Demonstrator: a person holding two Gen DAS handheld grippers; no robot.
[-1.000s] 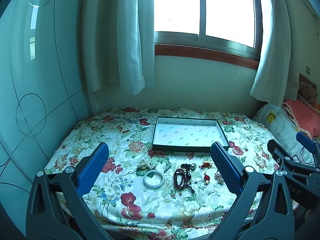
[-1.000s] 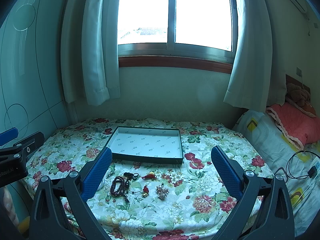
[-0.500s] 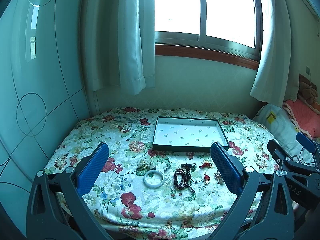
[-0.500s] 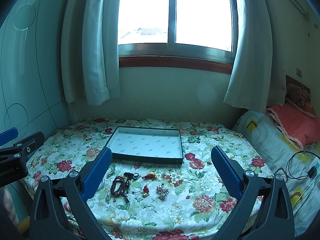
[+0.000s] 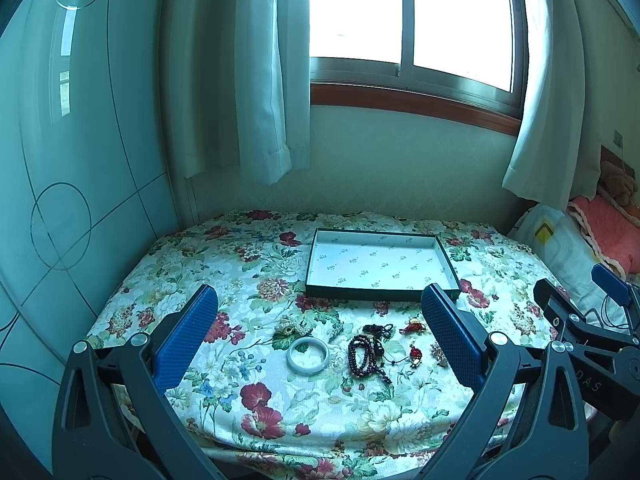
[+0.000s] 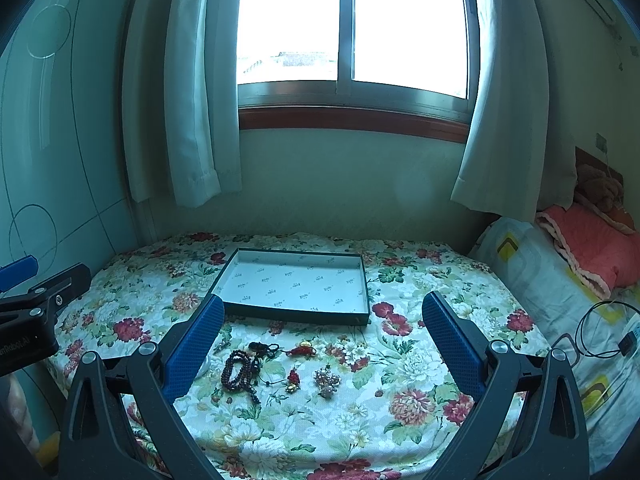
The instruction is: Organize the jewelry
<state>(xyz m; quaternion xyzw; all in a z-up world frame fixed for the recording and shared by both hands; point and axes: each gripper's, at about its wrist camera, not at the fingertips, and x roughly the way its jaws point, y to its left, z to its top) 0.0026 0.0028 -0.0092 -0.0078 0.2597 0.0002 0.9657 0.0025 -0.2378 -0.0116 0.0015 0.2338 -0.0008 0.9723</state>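
- Both tools stand wide open with nothing between their blue pads: the left tool [image 5: 320,332] and the right tool [image 6: 324,328] each hang above the near edge of a surface covered in a floral cloth [image 5: 224,264], well short of the jewelry.
- A shallow dark-rimmed tray [image 5: 442,254] with a white printed lining lies flat on the cloth toward the window, with no jewelry in it; the right view shows it too [image 6: 366,280].
- Jewelry lies loose on the cloth just in front of the tray, apart from it.
- Only the left view shows the pale bangle [image 5: 308,354] in full, lying flat at the left end of the group, and a small light beaded piece [image 5: 289,326] just behind it; in the right view that spot is hidden behind the tool's left pad.
- Dark red bead strand [image 5: 362,358] lies coiled right of the bangle, seen in both views [image 6: 238,370], with a dark knotted cord piece [image 5: 378,329] behind it.
- A red tasselled charm [image 6: 304,350] and a small red pendant [image 6: 293,380] lie further right.
- The right view shows a sparkly cluster brooch [image 6: 327,382] clearly; in the left view it is partly hidden by the tool's right pad.
- Each view catches the other tool at its edge: the right one [image 5: 580,316] in the left view, the left one [image 6: 36,300] in the right view.
- Folded bedding [image 6: 540,264] and a black cable [image 6: 596,332] lie at the right.
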